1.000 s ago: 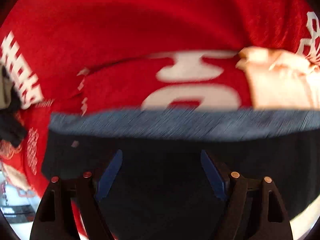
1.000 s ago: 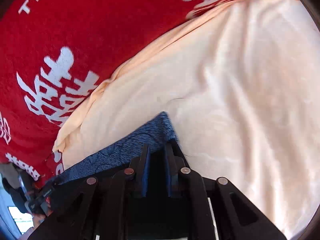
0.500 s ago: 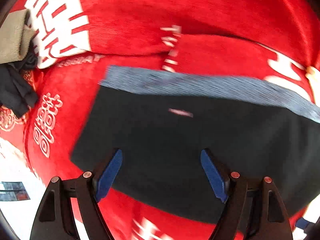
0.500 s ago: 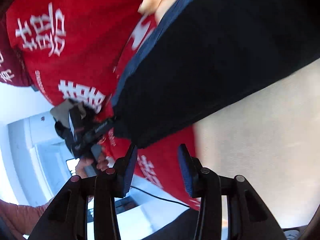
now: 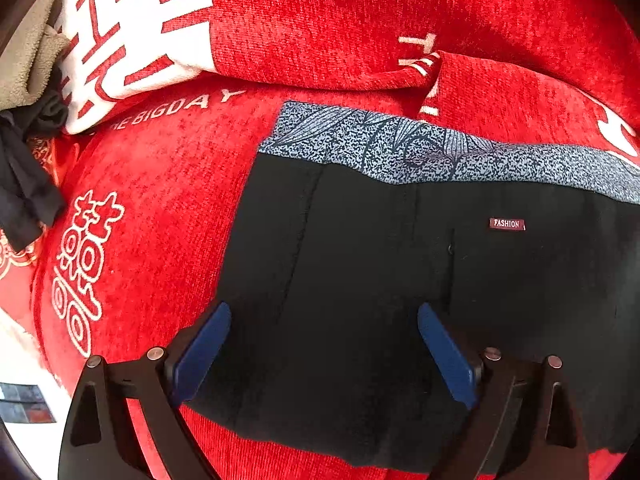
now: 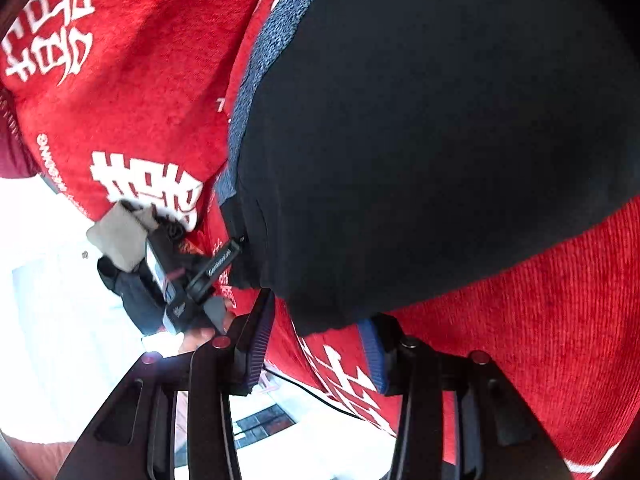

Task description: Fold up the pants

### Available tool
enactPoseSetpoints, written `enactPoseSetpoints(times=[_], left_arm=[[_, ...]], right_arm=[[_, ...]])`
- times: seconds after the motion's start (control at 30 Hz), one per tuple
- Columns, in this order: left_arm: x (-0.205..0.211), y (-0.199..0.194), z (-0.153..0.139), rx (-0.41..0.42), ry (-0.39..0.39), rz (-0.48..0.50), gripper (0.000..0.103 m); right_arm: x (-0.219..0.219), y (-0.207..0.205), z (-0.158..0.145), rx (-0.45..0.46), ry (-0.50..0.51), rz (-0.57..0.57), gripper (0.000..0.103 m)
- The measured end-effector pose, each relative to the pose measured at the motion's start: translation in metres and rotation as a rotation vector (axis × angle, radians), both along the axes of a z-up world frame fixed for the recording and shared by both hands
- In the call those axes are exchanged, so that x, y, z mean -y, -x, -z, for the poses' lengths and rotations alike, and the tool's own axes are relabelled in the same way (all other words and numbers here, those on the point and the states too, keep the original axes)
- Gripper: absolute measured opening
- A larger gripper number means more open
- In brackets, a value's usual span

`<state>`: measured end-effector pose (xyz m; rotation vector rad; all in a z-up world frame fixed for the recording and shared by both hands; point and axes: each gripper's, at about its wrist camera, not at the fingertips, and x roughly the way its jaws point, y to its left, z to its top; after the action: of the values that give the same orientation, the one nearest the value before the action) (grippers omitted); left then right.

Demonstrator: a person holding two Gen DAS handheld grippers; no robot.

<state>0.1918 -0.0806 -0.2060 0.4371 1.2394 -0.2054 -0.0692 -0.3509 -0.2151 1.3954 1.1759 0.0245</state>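
Note:
Black pants (image 5: 360, 280) with a blue-grey patterned waistband (image 5: 400, 148) and a small "FASHION" label (image 5: 507, 223) lie folded flat on a red blanket (image 5: 160, 208). My left gripper (image 5: 324, 320) points down over them, its jaws opening wide, blue pads apart above the black cloth and pinching nothing. In the right wrist view the pants (image 6: 440, 140) fill the upper right. My right gripper (image 6: 316, 328) sits at their near edge, jaws closing. The hem lies between the tips, but a gap shows and the pads do not press on it.
A beige cloth (image 5: 24, 60) and a dark garment (image 5: 24, 200) lie at the blanket's left edge. A person's hand (image 6: 200, 334) holds the other tool at the pants' left end. Pale floor with a thin cable (image 6: 320, 396) lies below the blanket's edge.
The right gripper let go of the blue waistband and swung from over a peach cloth to the pants' near edge. The left gripper slid across; the pants now lie still and its jaws stand wider.

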Motion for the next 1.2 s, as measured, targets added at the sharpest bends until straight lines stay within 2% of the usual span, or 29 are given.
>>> enactPoseSetpoints(times=[0.03,0.1,0.17,0.2,0.27,0.3,0.33,0.4,0.47,0.6,0.7,0.73,0.8,0.87,0.97,1.0,1.1,1.17,1.2], left_arm=[[-0.002,0.000,0.003,0.005,0.004,-0.001,0.100],[-0.005,-0.003,0.005,0.004,0.005,-0.014,0.103],[-0.005,-0.002,0.000,-0.006,-0.012,-0.024,0.103],[-0.003,0.001,-0.005,-0.009,-0.038,-0.013,0.103],[-0.001,0.012,-0.021,-0.003,-0.035,0.013,0.103],[-0.001,0.017,-0.030,0.003,-0.018,0.021,0.103],[0.001,0.026,-0.044,0.010,0.006,0.031,0.103],[0.012,0.043,-0.062,0.010,0.046,0.063,0.103],[0.031,0.059,-0.071,-0.001,0.096,0.121,0.103],[0.098,0.098,-0.057,-0.082,0.179,0.225,0.103],[0.137,0.111,-0.026,-0.125,0.150,0.228,0.103],[0.141,0.111,-0.015,-0.128,0.114,0.205,0.103],[0.136,0.106,-0.014,-0.145,0.155,0.148,0.103],[0.136,0.098,-0.022,-0.160,0.118,0.150,0.103],[0.149,0.081,-0.042,-0.084,0.126,0.189,0.103],[0.155,0.074,-0.044,-0.072,0.128,0.188,0.103],[0.183,0.047,-0.038,-0.040,0.135,0.139,0.103],[0.195,0.030,-0.018,-0.027,0.073,0.085,0.103],[0.192,0.026,-0.010,-0.027,0.070,0.055,0.103]], right_arm=[[0.002,-0.004,-0.006,0.002,0.030,-0.008,0.009],[0.000,-0.008,-0.023,0.021,0.107,-0.034,0.009],[-0.012,-0.010,-0.021,-0.029,0.191,-0.084,0.009],[-0.017,-0.005,-0.015,-0.059,0.203,-0.097,0.009],[-0.016,0.011,-0.008,-0.068,0.147,-0.028,0.009],[-0.015,0.014,-0.010,-0.080,0.145,-0.020,0.014],[-0.014,0.015,-0.017,-0.100,0.168,-0.044,0.028],[-0.010,0.017,-0.030,-0.149,0.232,-0.136,0.043],[-0.001,0.020,-0.054,-0.121,0.316,-0.201,0.043],[0.040,0.020,-0.100,-0.091,0.590,-0.246,0.043],[0.074,0.010,-0.100,-0.109,0.681,-0.237,0.043],[0.086,0.010,-0.092,-0.127,0.694,-0.238,0.043],[0.102,0.018,-0.072,-0.179,0.692,-0.246,0.039],[0.107,0.034,-0.075,-0.117,0.664,-0.194,0.038],[0.117,0.053,-0.087,-0.172,0.611,-0.168,0.039],[0.121,0.054,-0.094,-0.165,0.607,-0.163,0.039],[0.128,0.038,-0.108,-0.103,0.662,-0.191,0.039],[0.136,0.012,-0.103,-0.070,0.673,-0.217,0.039],[0.137,-0.003,-0.099,-0.054,0.667,-0.229,0.039]])
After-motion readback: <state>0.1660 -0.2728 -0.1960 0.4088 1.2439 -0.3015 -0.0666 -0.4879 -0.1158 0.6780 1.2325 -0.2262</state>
